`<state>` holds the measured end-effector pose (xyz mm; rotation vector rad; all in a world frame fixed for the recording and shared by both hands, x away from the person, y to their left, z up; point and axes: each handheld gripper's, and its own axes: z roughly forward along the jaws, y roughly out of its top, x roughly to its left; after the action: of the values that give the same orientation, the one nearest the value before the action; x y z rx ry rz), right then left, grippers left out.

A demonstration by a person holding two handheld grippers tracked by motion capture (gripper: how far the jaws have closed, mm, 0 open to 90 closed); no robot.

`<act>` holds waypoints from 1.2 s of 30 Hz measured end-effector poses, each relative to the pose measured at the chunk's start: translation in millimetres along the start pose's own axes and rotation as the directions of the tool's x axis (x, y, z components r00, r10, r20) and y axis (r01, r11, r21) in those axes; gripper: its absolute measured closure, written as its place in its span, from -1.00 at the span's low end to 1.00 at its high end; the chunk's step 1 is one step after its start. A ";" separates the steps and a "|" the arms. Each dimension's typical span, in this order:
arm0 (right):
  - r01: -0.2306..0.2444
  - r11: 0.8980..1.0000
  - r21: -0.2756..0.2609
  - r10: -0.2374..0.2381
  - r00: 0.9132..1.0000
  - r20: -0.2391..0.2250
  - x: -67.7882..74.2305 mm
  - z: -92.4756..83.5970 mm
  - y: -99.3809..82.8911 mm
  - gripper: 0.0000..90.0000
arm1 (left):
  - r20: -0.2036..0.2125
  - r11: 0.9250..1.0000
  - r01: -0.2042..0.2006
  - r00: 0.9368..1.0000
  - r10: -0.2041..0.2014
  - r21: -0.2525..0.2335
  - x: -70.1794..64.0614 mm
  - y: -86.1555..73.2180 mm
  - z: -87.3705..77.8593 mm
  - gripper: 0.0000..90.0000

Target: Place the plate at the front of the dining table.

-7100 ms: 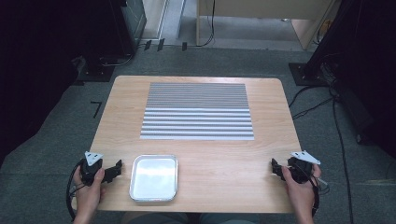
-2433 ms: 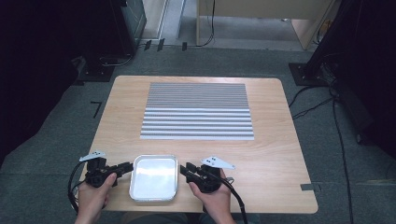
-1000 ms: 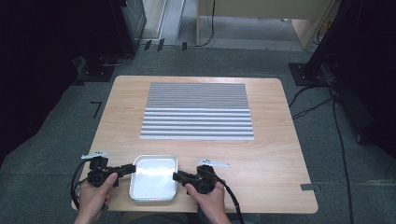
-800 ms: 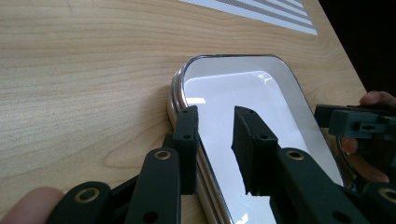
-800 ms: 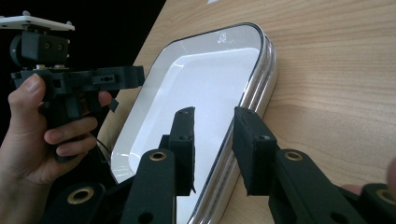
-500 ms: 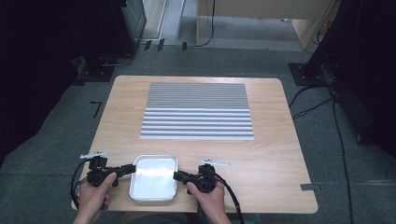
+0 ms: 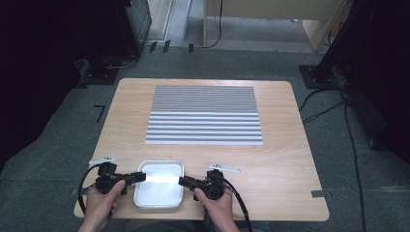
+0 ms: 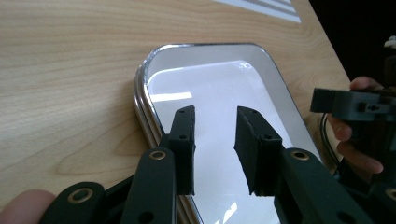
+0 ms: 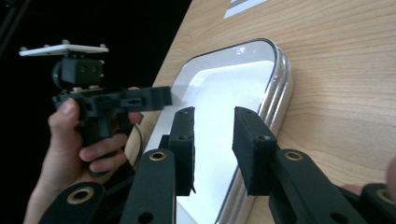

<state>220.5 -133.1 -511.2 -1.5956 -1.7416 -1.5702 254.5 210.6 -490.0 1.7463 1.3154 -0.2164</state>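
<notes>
At the near edge of the wooden table, a shallow metal tray is lying flat, empty, with its white inner surface reflecting light. The striped mat is lying well apart from it, toward the middle of the table.

The left gripper is reaching in from the tray's left side, with its jaws pointing across the left rim. In the left gripper view, the left gripper is holding its jaws partly apart, with a clear gap between the pads; the pads are hovering over the tray rim and basin and are gripping nothing.

The right gripper is reaching in from the tray's right side, with its jaw tips at the right rim. In the right gripper view, the right gripper is likewise showing its jaws partly apart, positioned over the tray edge and clamping nothing. The person's left hand is gripping the opposite tool beyond the tray.
</notes>
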 end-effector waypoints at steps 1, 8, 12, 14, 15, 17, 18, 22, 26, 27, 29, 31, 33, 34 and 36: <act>0.003 1.000 -0.001 -0.003 1.000 0.010 -0.5 0.2 0.0 0.57 | -0.005 1.000 0.006 1.000 -0.006 -0.016 1.7 0.7 -3.6 0.52; -0.010 1.000 0.003 0.010 0.999 0.031 -5.2 1.7 -0.7 0.55 | -0.006 0.999 0.032 0.999 -0.032 -0.030 9.0 1.0 -8.1 0.54; -0.002 1.000 0.017 0.001 0.999 0.037 -5.3 5.5 -3.3 0.54 | -0.015 0.999 0.018 1.000 -0.019 -0.027 5.8 1.1 -6.0 0.54; -0.006 1.000 0.017 0.005 0.999 0.038 -5.9 6.1 -3.8 0.54 | -0.021 0.999 0.024 0.999 -0.024 -0.030 6.6 1.0 -7.3 0.54; -0.006 1.000 0.018 0.005 0.999 0.038 -6.2 6.3 -4.0 0.54 | -0.028 0.999 0.027 0.999 -0.028 -0.034 7.5 1.0 -8.1 0.53; -0.005 1.000 0.019 0.004 0.999 0.037 -6.4 6.4 -4.2 0.54 | -0.029 0.999 0.034 0.999 -0.035 -0.034 9.7 0.9 -8.7 0.53; -0.005 1.000 0.019 0.004 0.999 0.037 -6.3 6.3 -4.3 0.54 | -0.026 0.999 0.037 0.999 -0.038 -0.033 10.2 0.8 -8.2 0.53; -0.006 1.000 0.020 0.006 0.999 0.036 -6.8 6.6 -4.4 0.54 | -0.035 0.999 0.030 0.999 -0.031 -0.022 9.4 0.4 -5.6 0.53; -0.013 1.000 0.019 0.012 0.999 0.032 -7.6 6.8 -4.8 0.54 | -0.023 0.999 0.039 0.999 -0.039 -0.024 10.5 0.5 -6.5 0.53; -0.013 1.000 0.018 0.013 0.999 0.032 -7.7 6.9 -4.7 0.54 | -0.023 0.999 0.039 0.999 -0.039 -0.023 10.6 0.5 -6.5 0.53; -0.014 1.000 0.017 0.013 0.999 0.032 -7.7 6.9 -4.8 0.53 | -0.020 0.999 0.041 0.999 -0.041 -0.022 10.7 0.5 -6.5 0.53; -0.013 1.000 0.016 0.012 0.999 0.033 -7.6 6.9 -4.9 0.54 | -0.015 0.999 0.047 0.999 -0.047 -0.020 11.3 0.6 -6.7 0.52; -0.014 1.000 0.015 0.013 0.999 0.031 -7.8 6.8 -5.1 0.54 | -0.005 0.998 0.056 0.998 -0.056 -0.023 12.7 0.4 -6.7 0.52; -0.019 1.000 0.016 0.019 0.999 0.028 -7.9 6.6 -5.1 0.54 | 0.000 0.998 0.062 0.998 -0.062 -0.024 13.2 0.3 -6.6 0.52; -0.025 1.000 0.016 0.025 0.999 0.022 -8.5 6.2 -5.1 0.54 | 0.010 0.997 0.069 0.998 -0.069 -0.026 14.2 0.3 -6.3 0.52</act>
<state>221.7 -131.2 -522.7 -1.6269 -1.7346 -1.5285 258.4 224.8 -494.9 1.6775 1.3672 -0.2453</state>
